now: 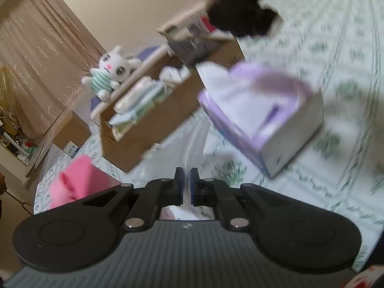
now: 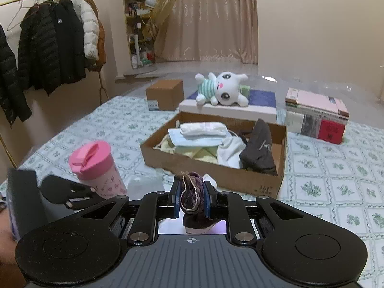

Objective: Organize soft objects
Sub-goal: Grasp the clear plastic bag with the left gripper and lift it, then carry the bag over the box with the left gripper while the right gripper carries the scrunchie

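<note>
My right gripper (image 2: 191, 193) is shut on a dark purple velvet cloth (image 2: 192, 192) with a pale trim, held just in front of the open cardboard box (image 2: 254, 182). The box holds folded white and pale green cloths (image 2: 202, 129) and a dark grey garment (image 2: 260, 148). My left gripper (image 1: 187, 180) is shut and empty, held above the bed; the view is tilted and blurred. In it the cardboard box (image 1: 153, 124) lies ahead to the left and a purple tissue box (image 1: 261, 112) to the right. A white plush rabbit (image 2: 222, 88) lies on a flat white box behind.
A pink lidded cup (image 2: 96, 165) stands left of the cardboard box. A stack of books (image 2: 316, 115) sits at the back right, a small brown carton (image 2: 164, 94) at the back left. A coat rack (image 2: 55, 43) stands at the left. The bed sheet (image 2: 336, 180) is floral.
</note>
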Demonstrator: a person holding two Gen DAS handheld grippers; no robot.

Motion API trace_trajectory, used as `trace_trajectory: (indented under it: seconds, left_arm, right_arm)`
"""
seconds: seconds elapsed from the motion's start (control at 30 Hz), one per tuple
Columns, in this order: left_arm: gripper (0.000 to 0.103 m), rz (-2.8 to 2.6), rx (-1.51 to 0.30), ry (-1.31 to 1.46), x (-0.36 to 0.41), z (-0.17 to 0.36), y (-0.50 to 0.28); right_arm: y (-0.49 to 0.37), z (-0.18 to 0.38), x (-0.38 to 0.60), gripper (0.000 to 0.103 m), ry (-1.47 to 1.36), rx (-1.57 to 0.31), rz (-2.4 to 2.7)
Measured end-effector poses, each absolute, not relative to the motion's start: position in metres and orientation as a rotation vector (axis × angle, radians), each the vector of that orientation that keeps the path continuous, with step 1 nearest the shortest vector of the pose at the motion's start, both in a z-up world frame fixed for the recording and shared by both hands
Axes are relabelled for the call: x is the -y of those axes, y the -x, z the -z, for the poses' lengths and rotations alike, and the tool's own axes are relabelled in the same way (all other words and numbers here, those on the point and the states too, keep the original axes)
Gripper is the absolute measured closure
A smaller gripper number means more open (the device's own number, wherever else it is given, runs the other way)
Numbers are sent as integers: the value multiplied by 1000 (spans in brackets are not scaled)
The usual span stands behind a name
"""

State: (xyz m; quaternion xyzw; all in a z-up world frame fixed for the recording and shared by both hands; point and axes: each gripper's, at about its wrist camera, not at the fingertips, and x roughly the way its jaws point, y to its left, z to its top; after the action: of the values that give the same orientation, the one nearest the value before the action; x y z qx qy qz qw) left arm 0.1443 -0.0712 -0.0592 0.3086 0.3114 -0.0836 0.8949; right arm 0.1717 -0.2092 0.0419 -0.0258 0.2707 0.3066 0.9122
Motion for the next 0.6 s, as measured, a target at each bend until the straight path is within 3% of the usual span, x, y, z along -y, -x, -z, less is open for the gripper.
trace_trajectory:
  seconds: [0.33, 0.6]
  left_arm:
    - [98, 273, -597, -343, 35, -54, -142]
    - [98, 316, -557, -261, 2, -119, -190]
  right_arm:
    - [-167, -81, 218, 84, 28, -508, -626]
    - [-203, -112, 219, 84, 23, -483, -633]
